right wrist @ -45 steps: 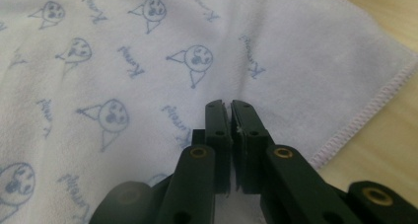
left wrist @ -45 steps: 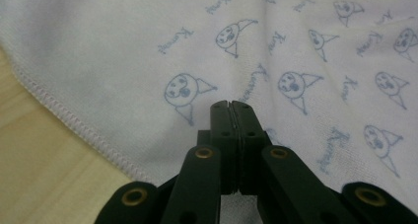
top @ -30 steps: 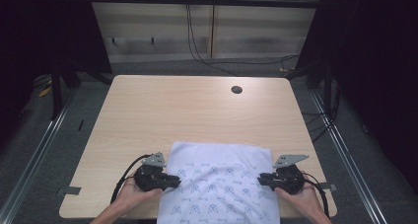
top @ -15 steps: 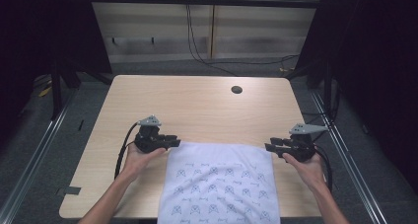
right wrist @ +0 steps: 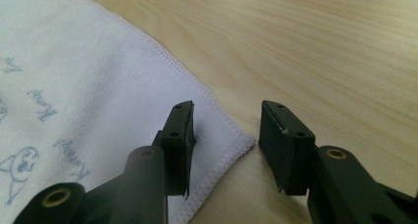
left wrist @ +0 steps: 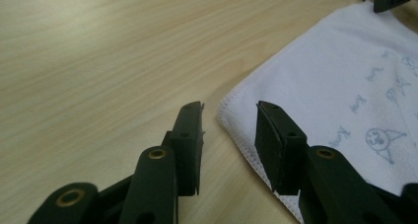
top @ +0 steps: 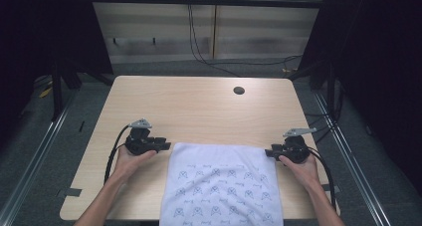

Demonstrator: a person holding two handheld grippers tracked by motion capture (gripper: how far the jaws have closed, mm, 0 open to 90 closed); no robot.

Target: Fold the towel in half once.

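Where jaws part, towel (left wrist: 315, 91) corners between, unpinched.

1. The white towel (top: 221, 186) ran off the high view's bottom edge at 6 o'clock, so its near hem was cut off.
2. Both forearms were cropped at that same edge.
3. In the left gripper view the towel (left wrist: 345, 95) left the frame toward 3 o'clock, and the other gripper at 1 o'clock showed as a cropped sliver.
4. The towel's blue printed figures (right wrist: 19, 169) were too blurred to read.
5. The dark round spot (top: 239, 90) on the table at 12 o'clock was too small to identify.
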